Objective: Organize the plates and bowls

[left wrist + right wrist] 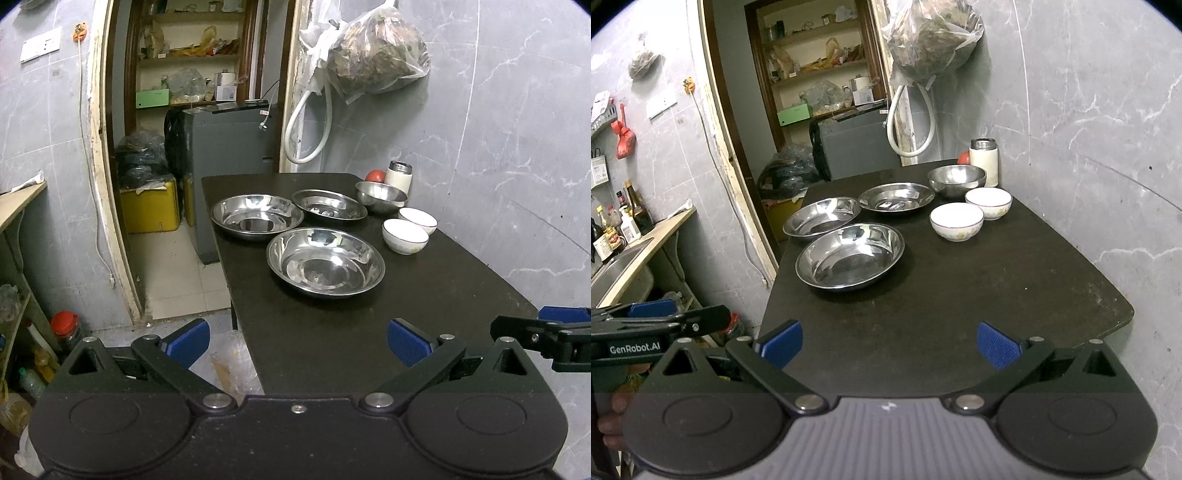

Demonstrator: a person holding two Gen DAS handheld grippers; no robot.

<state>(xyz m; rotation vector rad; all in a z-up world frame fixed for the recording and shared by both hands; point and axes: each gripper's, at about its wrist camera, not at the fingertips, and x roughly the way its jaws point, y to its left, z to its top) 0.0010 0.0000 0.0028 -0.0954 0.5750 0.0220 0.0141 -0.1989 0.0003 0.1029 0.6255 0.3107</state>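
Observation:
Three steel plates lie on the dark table (332, 343): a near one (325, 261) (850, 256), a far left one (256, 218) (822, 220) and a far middle one (328, 204) (897, 198). A steel bowl (381, 196) (956, 180) and two white bowls (405, 235) (418, 219) (956, 220) (988, 202) stand to the right. My left gripper (298, 343) is open and empty over the table's near edge. My right gripper (889, 343) is open and empty, also short of the plates. Each gripper shows at the edge of the other's view.
A white flask (983, 160) and a red round thing (376, 175) stand at the table's far end by the grey wall. A doorway (192, 147) opens to the left with shelves and bags. A counter with a sink (620, 266) and bottles is at left.

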